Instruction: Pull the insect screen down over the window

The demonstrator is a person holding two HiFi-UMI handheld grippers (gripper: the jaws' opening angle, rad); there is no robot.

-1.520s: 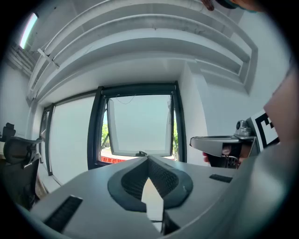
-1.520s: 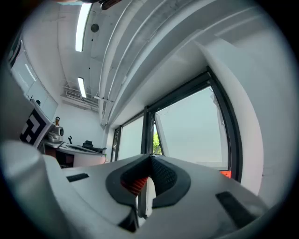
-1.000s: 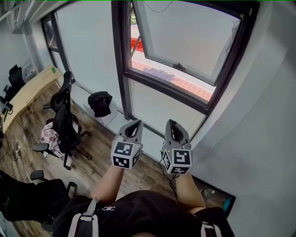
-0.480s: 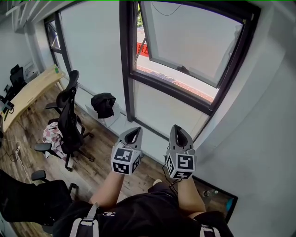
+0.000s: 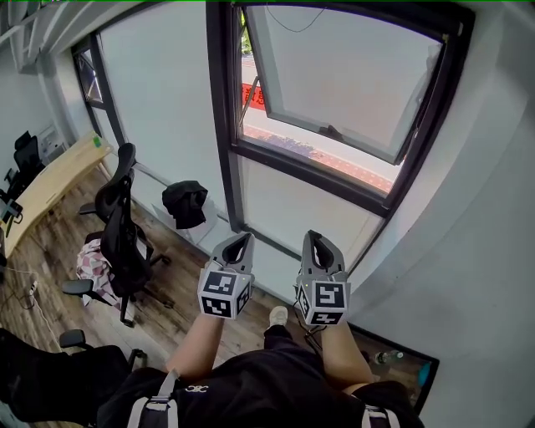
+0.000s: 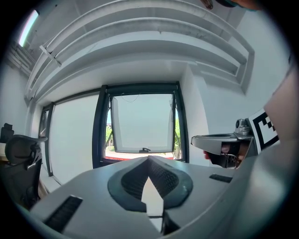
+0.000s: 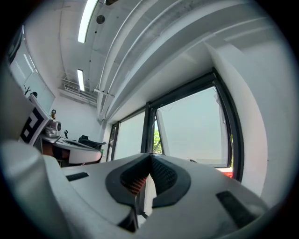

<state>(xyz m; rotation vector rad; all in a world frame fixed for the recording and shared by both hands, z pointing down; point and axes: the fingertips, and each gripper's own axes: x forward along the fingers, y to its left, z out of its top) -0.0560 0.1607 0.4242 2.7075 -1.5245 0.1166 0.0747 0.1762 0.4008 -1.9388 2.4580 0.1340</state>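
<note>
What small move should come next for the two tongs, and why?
Probably raise the left tongs and right tongs, both shut, toward the top of the window frame: they sit low before the lower pane, and no screen covers the opening yet.

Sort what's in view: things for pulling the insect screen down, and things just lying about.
For the job: window, left gripper, right gripper, both shut.
Lying about: office chair, wooden desk, black bag.

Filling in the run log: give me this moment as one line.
stage: before pull | left gripper: shut, empty | right gripper: shut, empty | window: sash tilted open, uncovered
</note>
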